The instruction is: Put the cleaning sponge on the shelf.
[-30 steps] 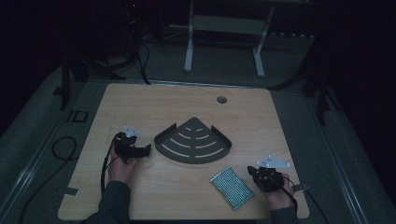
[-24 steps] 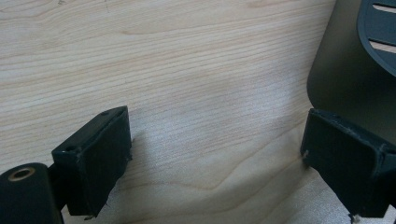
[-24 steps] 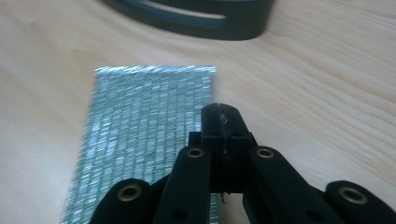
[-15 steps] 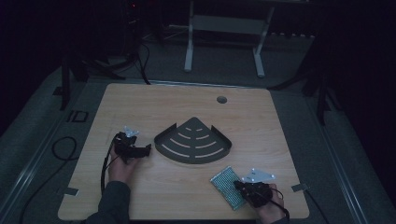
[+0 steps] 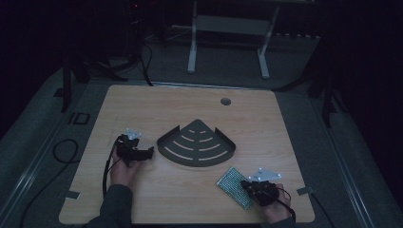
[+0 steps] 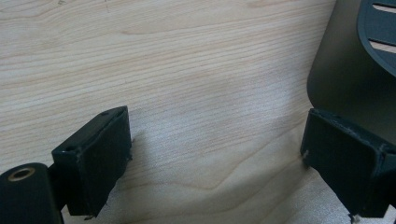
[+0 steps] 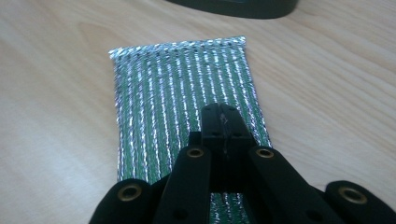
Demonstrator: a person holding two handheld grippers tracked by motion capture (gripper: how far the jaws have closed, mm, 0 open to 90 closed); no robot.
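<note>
Step in hand, as judged: taking hold of flat silver-green foil pouch (image 7: pixel 187 112); right gripper (image 7: pixel 223 122) clenched, jaws together over pouch near end, whether foil is pinched cannot be told; pouch lies flat on light wooden surface (image 5: pixel 157 190), just beside dark quarter-round slotted tray (image 5: pixel 197 145); tray holds nothing; left gripper (image 6: pixel 215 154) released, jaws wide apart, beside tray wall; next move probably calls for lifting pouch toward tray.

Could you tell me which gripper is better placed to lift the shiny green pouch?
Right: the right gripper sits over the pouch, jaws together. The left gripper is open beside the corner tray.
</note>
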